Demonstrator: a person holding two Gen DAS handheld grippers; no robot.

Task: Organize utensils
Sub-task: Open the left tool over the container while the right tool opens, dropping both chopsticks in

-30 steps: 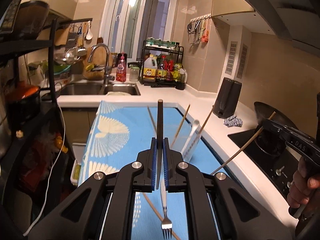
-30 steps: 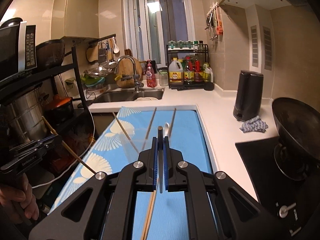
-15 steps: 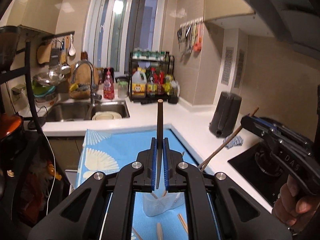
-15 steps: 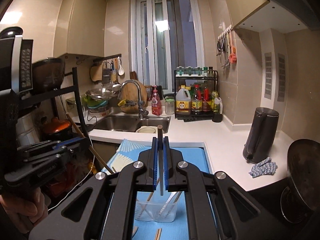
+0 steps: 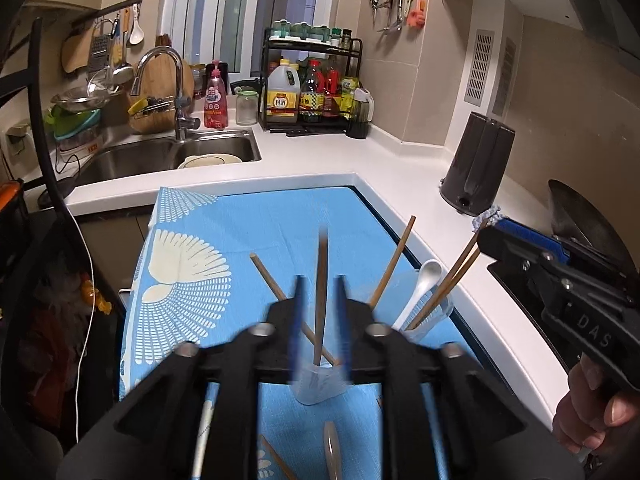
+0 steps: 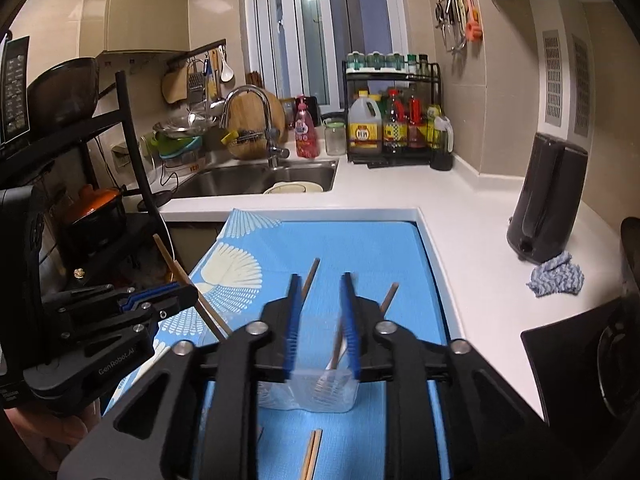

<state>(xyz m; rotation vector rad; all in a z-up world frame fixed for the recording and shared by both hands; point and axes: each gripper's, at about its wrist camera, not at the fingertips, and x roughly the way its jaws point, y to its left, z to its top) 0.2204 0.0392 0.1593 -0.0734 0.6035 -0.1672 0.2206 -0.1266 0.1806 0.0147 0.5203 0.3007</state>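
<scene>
As both sets of jaws are opened, 1 chopstick (image 5: pixel 320 296) is seen between the left gripper (image 5: pixel 319 312) pads and 1 beside the right gripper (image 6: pixel 320 320), above the clear container (image 6: pixel 308 394) on the blue mat (image 6: pixel 360 248)

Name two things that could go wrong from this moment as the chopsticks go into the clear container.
1. The left tool is opening with a chopstick loose between its jaws. Dropping at a slant, it may miss the clear container or tip it, since it looks light.
2. The right tool is opening too, close by. Pulling either back could knock the leaning chopsticks and white spoon onto the blue cloth.
</scene>
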